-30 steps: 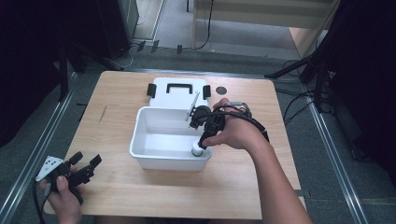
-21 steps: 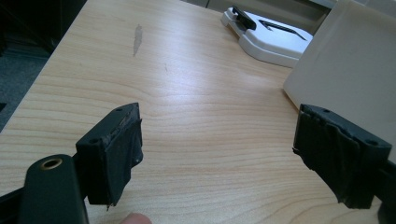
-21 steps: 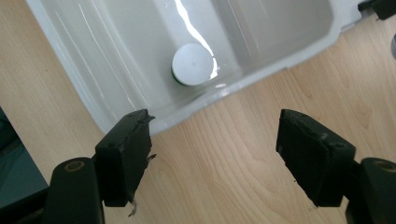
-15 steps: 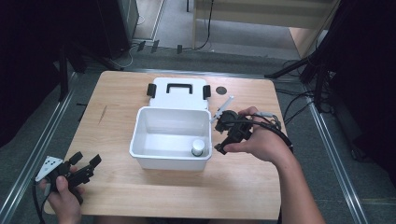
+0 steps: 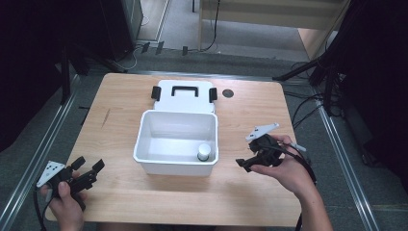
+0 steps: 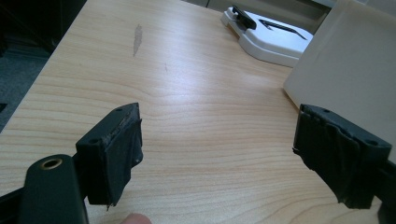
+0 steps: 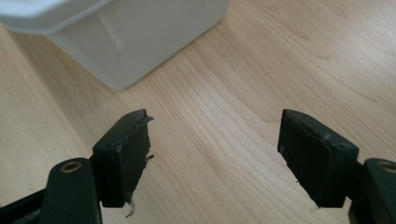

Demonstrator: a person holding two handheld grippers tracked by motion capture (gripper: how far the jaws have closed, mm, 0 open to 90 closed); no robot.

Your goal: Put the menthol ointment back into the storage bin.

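Observation:
A white open box (image 5: 144, 130) stands mid-table, and a small white-capped bottle (image 5: 204, 152) rests in its near right corner. The box's white lid (image 5: 183, 102) with black clasps lies flat just behind it. My right gripper (image 5: 246, 162) hovers to the right of the box, open, with bare wood between its jaws; in the right gripper view, the box's corner (image 7: 116, 37) is just ahead. My left gripper (image 5: 89, 169) sits at the table's near left corner, open and empty; in the left gripper view, the box wall (image 6: 345, 70) is at the right and the lid (image 6: 268, 35) farther off.
A dark round hole (image 5: 228, 93) marks the wooden tabletop (image 5: 110, 120) at the back right. A small dark scuff (image 6: 137, 37) shows on the wood at the left. Cables and black stands lie on the floor around the table.
My right gripper has drawn back out of the box to the right and toward the near edge, now open over bare wood. The bottle stays in the box. The left gripper has not moved.

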